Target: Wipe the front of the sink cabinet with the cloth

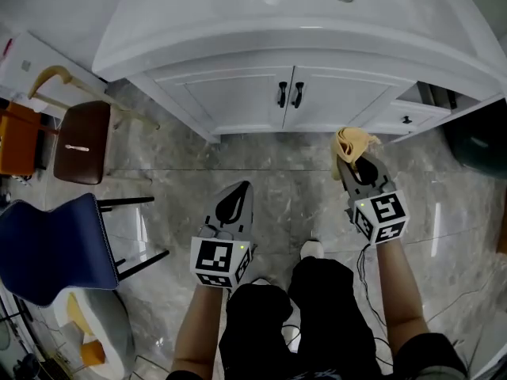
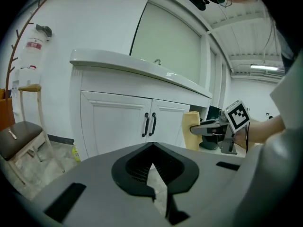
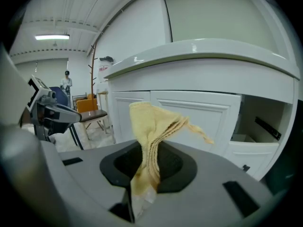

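The white sink cabinet (image 1: 238, 93) stands ahead, its two doors closed, with black handles (image 1: 289, 93) in the middle. My right gripper (image 1: 346, 161) is shut on a bunched yellow cloth (image 1: 353, 142), held a little short of the cabinet's right door. In the right gripper view the cloth (image 3: 151, 122) sticks up out of the jaws in front of the cabinet front (image 3: 208, 117). My left gripper (image 1: 245, 187) hangs lower and further back, shut with nothing in it. The left gripper view shows the doors (image 2: 113, 122) and the cloth (image 2: 191, 126).
A drawer (image 1: 408, 113) stands open at the cabinet's right end. A brown stool (image 1: 83, 141), an orange chair (image 1: 17, 137) and a blue chair (image 1: 51, 248) crowd the left. A dark bin (image 1: 479, 145) sits at the right. The marble floor (image 1: 269, 172) lies below the doors.
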